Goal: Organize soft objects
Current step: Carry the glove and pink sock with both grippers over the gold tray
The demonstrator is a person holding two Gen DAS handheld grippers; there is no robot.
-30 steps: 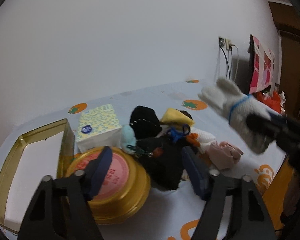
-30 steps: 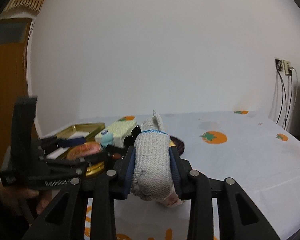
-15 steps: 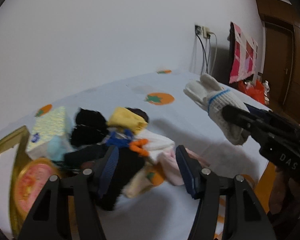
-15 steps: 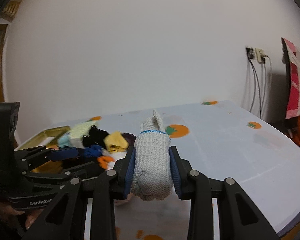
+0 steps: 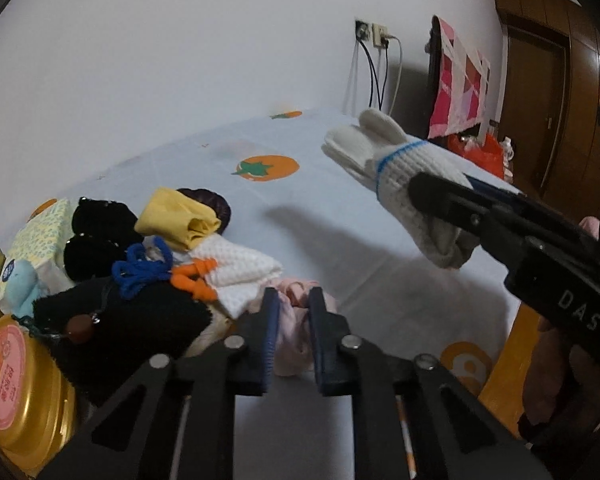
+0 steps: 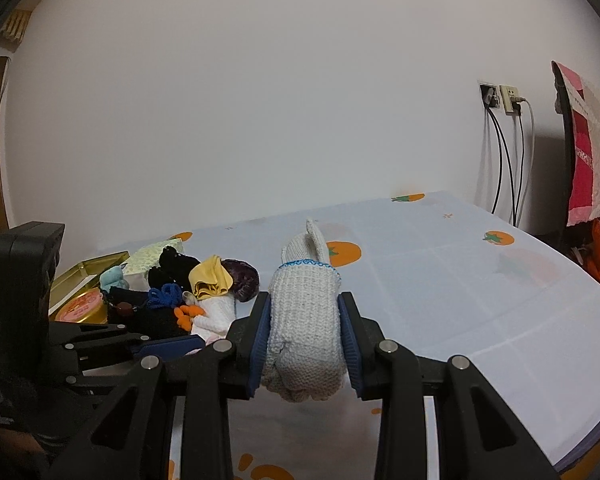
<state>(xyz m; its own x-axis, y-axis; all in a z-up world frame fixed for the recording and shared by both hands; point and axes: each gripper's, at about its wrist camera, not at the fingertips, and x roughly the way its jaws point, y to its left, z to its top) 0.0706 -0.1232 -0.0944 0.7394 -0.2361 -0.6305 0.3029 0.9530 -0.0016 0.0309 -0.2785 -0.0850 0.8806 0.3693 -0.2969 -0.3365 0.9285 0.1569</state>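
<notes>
While the right hand-held gripper [image 6: 304, 344] stays clamped on the white knit glove [image 6: 305, 320] above the bench [image 6: 480, 300], the left hand-held gripper [image 5: 292, 340] has just been closing, pink cloth [image 5: 290, 336] between its pads. Both: light, limp, compressible; hold mid-bundle.

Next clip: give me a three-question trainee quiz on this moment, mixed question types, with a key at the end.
1. True or false: the right gripper is empty.
2. Multiple choice: the left gripper has just been closing on which item? A) yellow cloth B) pink fabric C) blue cord
3. Short answer: which round container sits at the pile's edge, beside the black cloth?

Key
1. False: it is clamped on the white knit glove, held above the tablecloth.
2. B: the pink fabric sits pinched between its jaws; the yellow cloth and blue cord lie further back.
3. The gold tin with a pink lid.
</notes>
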